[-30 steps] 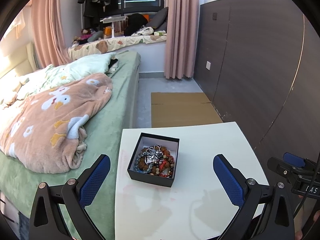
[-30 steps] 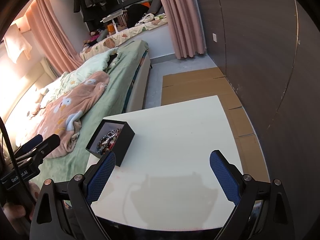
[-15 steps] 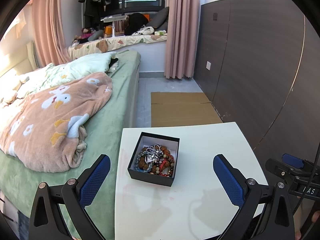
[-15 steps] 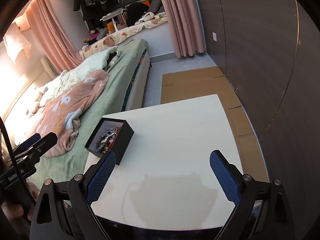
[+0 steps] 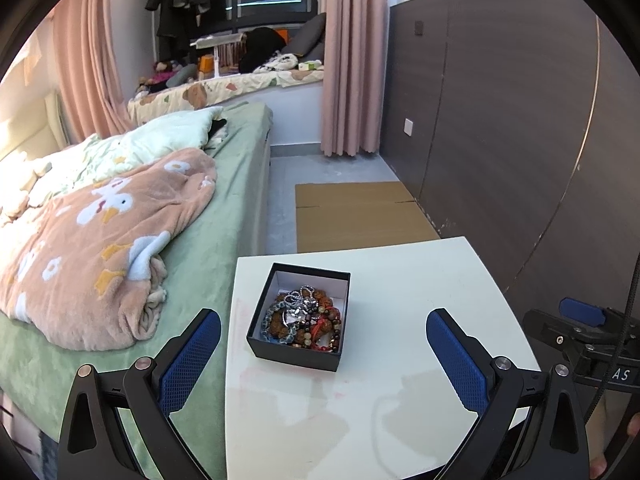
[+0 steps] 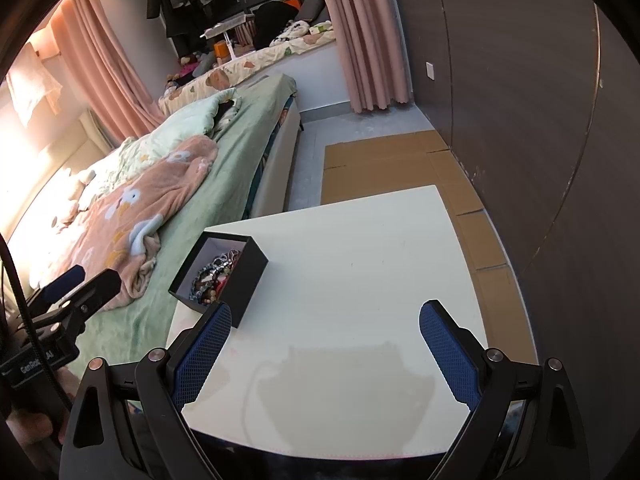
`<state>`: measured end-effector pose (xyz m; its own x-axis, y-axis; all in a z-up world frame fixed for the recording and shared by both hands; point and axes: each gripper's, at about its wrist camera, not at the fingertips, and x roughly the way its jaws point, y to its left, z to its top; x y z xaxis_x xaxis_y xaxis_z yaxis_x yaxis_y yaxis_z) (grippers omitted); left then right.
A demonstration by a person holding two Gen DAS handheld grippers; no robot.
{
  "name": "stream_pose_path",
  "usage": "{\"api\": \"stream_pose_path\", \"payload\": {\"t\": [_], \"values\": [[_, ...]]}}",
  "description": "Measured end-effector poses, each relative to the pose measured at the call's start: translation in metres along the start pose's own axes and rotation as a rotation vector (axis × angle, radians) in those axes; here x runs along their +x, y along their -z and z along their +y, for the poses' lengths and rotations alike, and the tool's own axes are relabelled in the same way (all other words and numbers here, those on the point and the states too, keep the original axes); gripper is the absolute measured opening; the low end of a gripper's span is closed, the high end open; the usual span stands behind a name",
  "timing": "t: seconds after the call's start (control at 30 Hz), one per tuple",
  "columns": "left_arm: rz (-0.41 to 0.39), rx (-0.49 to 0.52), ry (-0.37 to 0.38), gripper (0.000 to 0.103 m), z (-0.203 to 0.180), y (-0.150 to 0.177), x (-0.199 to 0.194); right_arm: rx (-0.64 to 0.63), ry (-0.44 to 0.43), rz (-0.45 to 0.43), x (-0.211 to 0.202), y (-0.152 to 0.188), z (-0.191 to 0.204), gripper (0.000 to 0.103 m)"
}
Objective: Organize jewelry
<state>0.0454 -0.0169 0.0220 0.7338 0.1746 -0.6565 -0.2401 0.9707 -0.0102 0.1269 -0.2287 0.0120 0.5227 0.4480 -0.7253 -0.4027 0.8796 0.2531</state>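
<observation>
A black open box (image 5: 296,354) stands on the left part of a white table (image 5: 400,400). It holds a tangled heap of jewelry (image 5: 304,316): bead bracelets, silver pieces and red cord. My left gripper (image 5: 322,344) is open and empty, above the table's near edge, with the box just ahead between its fingers. My right gripper (image 6: 326,336) is open and empty over the table's near side. In the right wrist view the box (image 6: 244,288) sits ahead to the left, close to the left fingertip (image 6: 212,332), and the jewelry (image 6: 214,276) shows inside it.
A bed (image 5: 224,216) with a green sheet and a peach blanket (image 5: 100,240) runs along the table's left side. Flat cardboard (image 5: 360,216) lies on the floor beyond the table. A dark panelled wall (image 5: 500,120) stands on the right.
Both grippers have shifted slightly, so the box sits a little closer in the right wrist view. Both stay open and empty; the box has not moved.
</observation>
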Motion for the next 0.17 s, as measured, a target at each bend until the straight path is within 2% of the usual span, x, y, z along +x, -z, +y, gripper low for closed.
{"api": "stream_pose_path", "payload": {"t": [0.17], "values": [[0.001,0.005,0.012,0.102,-0.0004,-0.0002,-0.0001,-0.005,0.004,0.008,0.0023,0.0035,0.0012,0.096]]}}
